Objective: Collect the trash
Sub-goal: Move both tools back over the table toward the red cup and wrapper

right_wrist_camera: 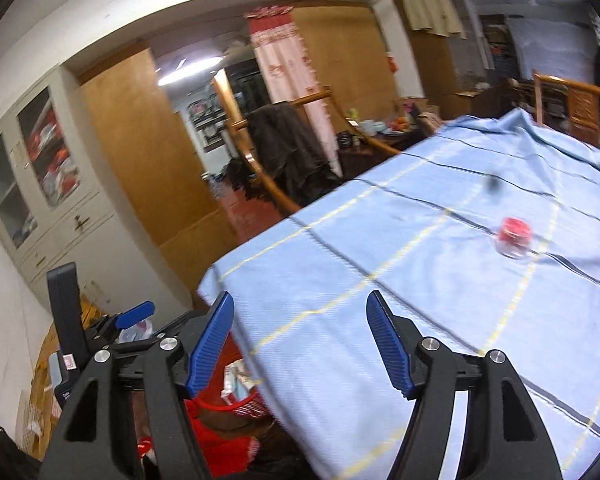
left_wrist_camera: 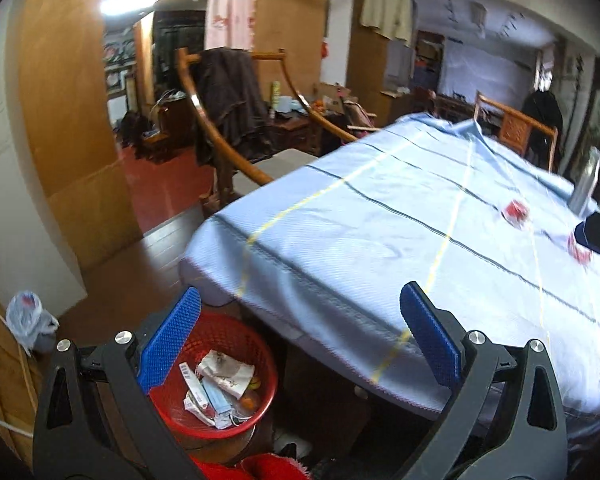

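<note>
The trash we have left looks like two small red-and-clear wrappers or cups on the blue tablecloth [left_wrist_camera: 380,216]: the nearer red piece [right_wrist_camera: 514,238] lies ahead and to the right of our right gripper [right_wrist_camera: 300,344], and a second red piece [left_wrist_camera: 579,249] sits just beyond it toward the right edge. Both are too blurred to give a long axis. Our right hand is nearer, we judge; our left gripper [left_wrist_camera: 300,336] hangs over the table corner, above the red basket [left_wrist_camera: 236,332] of paper scraps on the floor. Both tongs are spread wide and carry nothing. A metal flask [left_wrist_camera: 586,184] stands past the pieces; bare cloth lies between.
</note>
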Available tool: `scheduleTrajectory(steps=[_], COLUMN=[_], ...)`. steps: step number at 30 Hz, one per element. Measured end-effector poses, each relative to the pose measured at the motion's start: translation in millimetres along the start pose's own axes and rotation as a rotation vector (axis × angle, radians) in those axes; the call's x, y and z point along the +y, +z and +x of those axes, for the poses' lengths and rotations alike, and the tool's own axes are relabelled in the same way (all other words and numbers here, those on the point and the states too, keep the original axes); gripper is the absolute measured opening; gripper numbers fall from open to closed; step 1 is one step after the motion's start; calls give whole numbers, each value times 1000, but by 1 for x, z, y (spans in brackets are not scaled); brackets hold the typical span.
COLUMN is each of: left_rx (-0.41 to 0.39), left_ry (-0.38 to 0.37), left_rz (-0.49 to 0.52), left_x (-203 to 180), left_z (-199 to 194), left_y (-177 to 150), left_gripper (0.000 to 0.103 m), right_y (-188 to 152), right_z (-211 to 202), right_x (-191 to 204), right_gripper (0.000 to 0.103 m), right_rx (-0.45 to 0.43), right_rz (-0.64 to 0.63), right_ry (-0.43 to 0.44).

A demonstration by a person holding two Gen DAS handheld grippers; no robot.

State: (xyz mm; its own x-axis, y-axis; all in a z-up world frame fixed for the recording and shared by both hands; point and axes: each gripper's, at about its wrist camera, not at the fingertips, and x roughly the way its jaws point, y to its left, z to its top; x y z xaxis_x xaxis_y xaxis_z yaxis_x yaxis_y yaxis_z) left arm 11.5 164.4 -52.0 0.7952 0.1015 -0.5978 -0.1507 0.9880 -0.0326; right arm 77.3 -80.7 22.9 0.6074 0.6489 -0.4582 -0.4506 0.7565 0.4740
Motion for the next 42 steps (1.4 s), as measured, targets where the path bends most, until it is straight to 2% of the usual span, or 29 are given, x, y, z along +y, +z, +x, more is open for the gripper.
scheduleTrajectory(steps=[9, 18, 22, 28, 34, 39, 42], left_rx=[17, 64, 84, 128, 151, 182, 229], left_ry=[-44, -142, -185, -273, -375, -402, -411], left_rz=[152, 264, 303, 340, 365, 408, 415], left_x=[-72, -147, -179, -217, -265, -302, -320], left_z=[25, 67, 81, 99, 123, 149, 172], left_y=[14, 38, 44, 61, 92, 101, 102], left_gripper=[96, 96, 96, 96, 96, 96, 96], right_y=[0, 6, 1, -11, -11, -9, -9], right_z=[-22, -43, -45, -47, -62, -69, -73], right_x=[-87, -173, -205, -245, -251, -252, -256], right_gripper=[70, 78, 79, 79, 81, 82, 82], right_rx=[-17, -6, 17, 37, -14, -39, -44], right_rz=[106, 148, 186, 305, 340, 344, 358], right_ry=[-154, -346, -412, -431, -429, -457, -460])
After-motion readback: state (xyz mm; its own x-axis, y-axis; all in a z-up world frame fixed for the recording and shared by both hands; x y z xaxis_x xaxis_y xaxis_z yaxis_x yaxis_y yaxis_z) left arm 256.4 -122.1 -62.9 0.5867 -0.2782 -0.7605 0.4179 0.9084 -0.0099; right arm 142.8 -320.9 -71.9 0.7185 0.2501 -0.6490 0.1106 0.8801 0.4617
